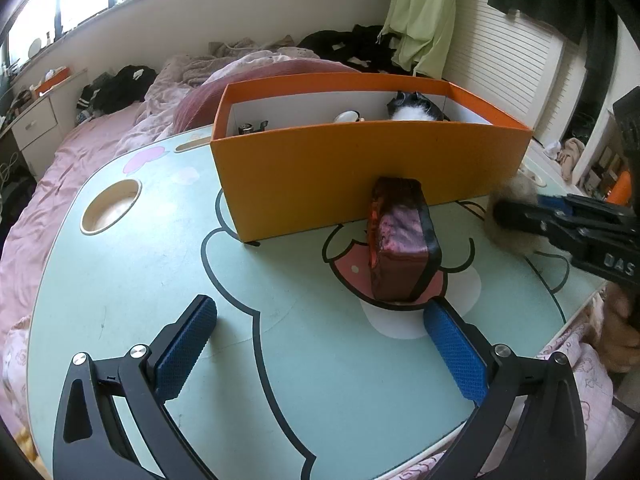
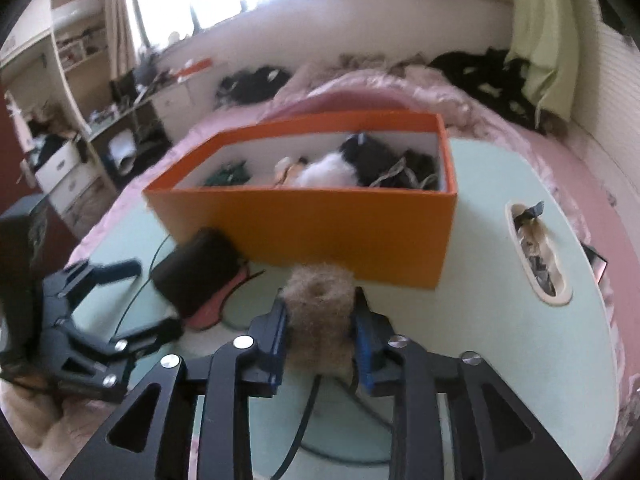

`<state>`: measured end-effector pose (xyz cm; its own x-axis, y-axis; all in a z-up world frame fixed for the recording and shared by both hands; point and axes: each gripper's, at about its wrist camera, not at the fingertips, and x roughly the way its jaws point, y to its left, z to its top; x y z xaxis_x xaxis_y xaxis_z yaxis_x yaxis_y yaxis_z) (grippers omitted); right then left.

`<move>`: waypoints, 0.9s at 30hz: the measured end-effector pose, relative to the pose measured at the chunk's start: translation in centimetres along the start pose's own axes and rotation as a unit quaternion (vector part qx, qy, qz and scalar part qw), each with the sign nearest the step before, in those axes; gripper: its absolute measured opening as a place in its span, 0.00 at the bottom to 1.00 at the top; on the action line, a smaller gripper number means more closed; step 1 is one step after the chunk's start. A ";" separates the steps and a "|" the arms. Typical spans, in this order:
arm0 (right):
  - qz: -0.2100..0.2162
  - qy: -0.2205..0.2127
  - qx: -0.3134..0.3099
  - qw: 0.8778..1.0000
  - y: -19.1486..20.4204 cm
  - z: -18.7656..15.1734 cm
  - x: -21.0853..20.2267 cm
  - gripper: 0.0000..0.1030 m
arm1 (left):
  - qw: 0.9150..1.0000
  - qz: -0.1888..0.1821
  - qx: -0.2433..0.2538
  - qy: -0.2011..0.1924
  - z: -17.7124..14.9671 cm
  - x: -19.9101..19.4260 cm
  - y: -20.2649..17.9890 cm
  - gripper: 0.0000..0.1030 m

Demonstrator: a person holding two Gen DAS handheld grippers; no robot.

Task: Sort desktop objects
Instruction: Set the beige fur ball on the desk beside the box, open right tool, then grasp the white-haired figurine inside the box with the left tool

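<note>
An orange box (image 1: 360,168) stands on the pale green lap table (image 1: 160,264); it also shows in the right wrist view (image 2: 320,224), holding a black-and-white plush (image 2: 332,168) and dark items. A dark red pouch (image 1: 404,248) lies in front of the box, seen again in the right wrist view (image 2: 200,276). My left gripper (image 1: 320,312) is open, its right pad beside the pouch's near end. My right gripper (image 2: 320,312) is shut on a tan fluffy ball (image 2: 320,312), held near the box's front wall; the ball also shows in the left wrist view (image 1: 516,208).
The table sits on a bed with pink bedding (image 1: 60,184). A round cup hole (image 1: 112,206) is at the table's left. A slot at the right holds small items (image 2: 536,248). Drawers (image 1: 36,128) stand at the left, clothes (image 1: 352,48) behind.
</note>
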<state>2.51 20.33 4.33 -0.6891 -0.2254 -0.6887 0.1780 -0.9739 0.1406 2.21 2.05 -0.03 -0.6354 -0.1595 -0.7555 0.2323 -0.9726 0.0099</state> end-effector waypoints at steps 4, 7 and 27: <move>-0.029 -0.035 0.002 0.999 0.1 -1.4 -1.3 0.99 | 1.000 0.003 -0.002 0.000 0.1 0.0 0.0 1.00; -0.048 -0.021 -0.028 0.998 0.6 -2.8 -1.0 1.00 | 1.000 0.005 -0.004 0.000 0.1 0.0 0.1 1.00; -0.088 -0.020 -0.051 0.995 0.7 -3.9 -0.8 1.00 | 0.998 0.008 -0.012 -0.060 3.8 -4.6 0.3 0.72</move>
<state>5.89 19.94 2.23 -0.7429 -0.0554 -0.6672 0.1216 -0.9912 -0.0531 2.44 1.89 5.96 -0.7150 -0.1961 -0.6711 0.2600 -0.9656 0.0050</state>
